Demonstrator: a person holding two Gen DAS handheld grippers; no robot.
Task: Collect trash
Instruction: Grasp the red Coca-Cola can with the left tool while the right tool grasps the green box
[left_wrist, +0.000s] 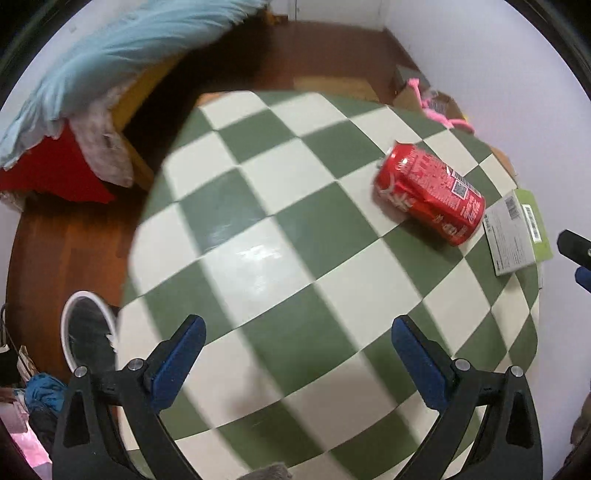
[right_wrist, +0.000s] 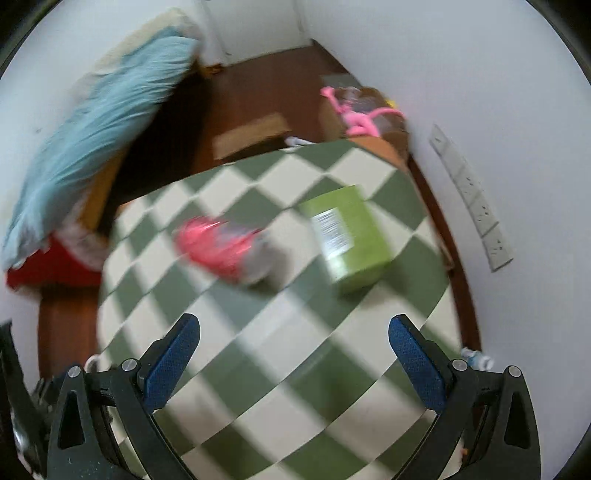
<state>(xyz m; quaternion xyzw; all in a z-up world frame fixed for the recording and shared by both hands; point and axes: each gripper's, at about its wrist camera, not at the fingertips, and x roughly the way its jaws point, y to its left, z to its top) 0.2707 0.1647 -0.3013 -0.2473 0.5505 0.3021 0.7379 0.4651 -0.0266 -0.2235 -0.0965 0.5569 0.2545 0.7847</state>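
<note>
Lying on the checkered bench (left_wrist: 258, 258), a red can (left_wrist: 430, 194) touches a green box (left_wrist: 517, 230); both tools (left_wrist: 297, 354) (right_wrist: 293, 354) gape empty.

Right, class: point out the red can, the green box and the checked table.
red can (left_wrist: 430, 192), left wrist view, middle of its dented side.
green box (right_wrist: 351, 236), right wrist view, its top face.
checked table (left_wrist: 258, 254), left wrist view, a bare white square.
</note>
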